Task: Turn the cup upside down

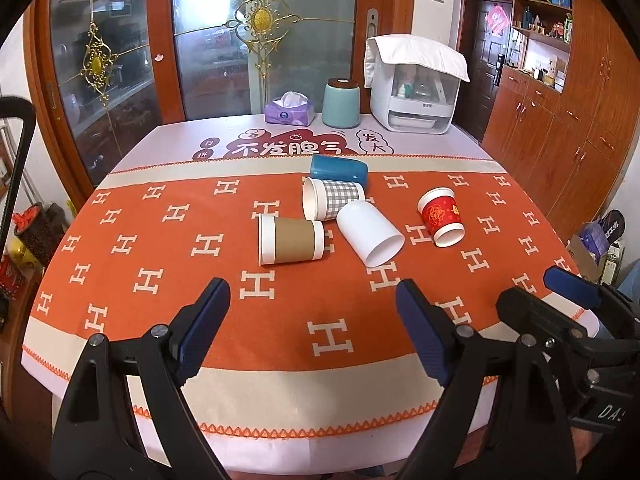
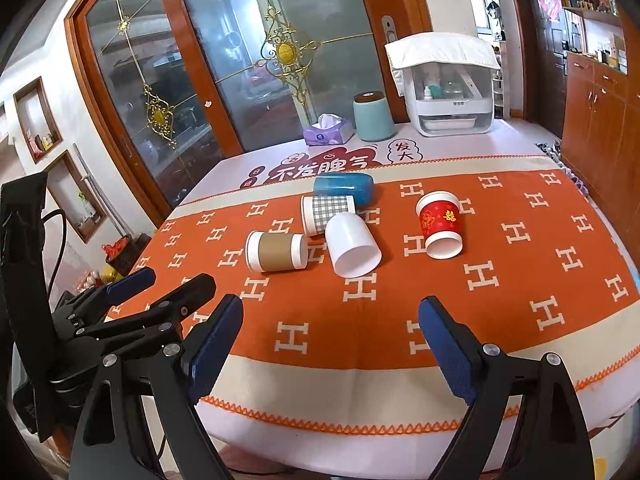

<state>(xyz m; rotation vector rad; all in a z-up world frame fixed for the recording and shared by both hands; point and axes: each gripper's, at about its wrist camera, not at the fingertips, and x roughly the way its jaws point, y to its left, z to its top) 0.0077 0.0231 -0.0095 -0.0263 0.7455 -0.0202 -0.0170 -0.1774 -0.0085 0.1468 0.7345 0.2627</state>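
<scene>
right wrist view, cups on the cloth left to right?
brown-sleeved cup → checked cup → white cup → red cup. All lie on their sides. The blue cup lies behind the checked and white ones, spanning both, so it is left out.

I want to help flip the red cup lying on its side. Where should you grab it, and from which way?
Probably the right hand-held gripper, already open, should come from the near side and close across the red cup on its red middle band, one finger each side. It lies on its side apart from the other cups, its open mouth toward the grippers, so both sides are free.
</scene>
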